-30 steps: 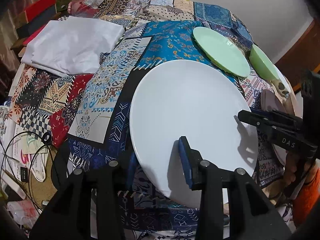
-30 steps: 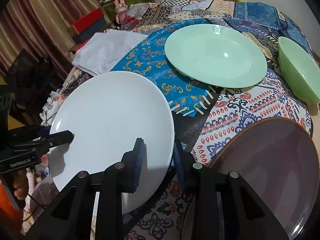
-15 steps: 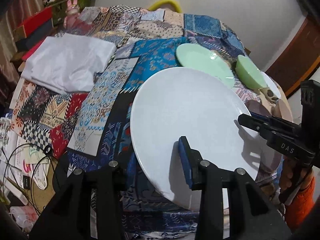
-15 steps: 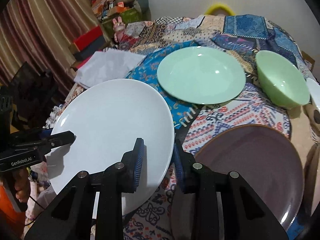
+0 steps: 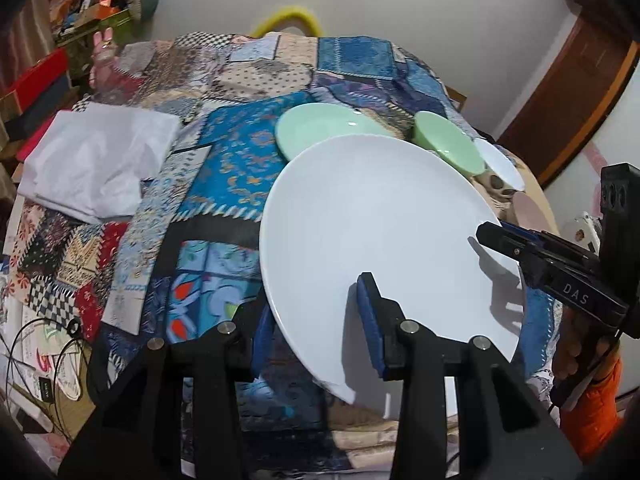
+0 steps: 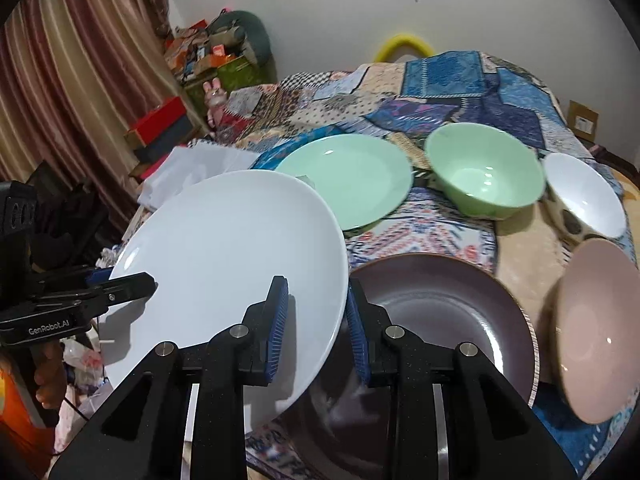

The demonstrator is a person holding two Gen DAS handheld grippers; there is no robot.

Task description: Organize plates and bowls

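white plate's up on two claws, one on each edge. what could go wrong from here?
1. Both claws, left claw and right claw, pinch only the rim of the white plate; it sits tilted, so it might slip if the hands drift apart or twist.
2. The dark plate lies just below its right edge; a fast lowering could clack them together.
3. The pink bowl sits tilted beside the dark plate and could be knocked.
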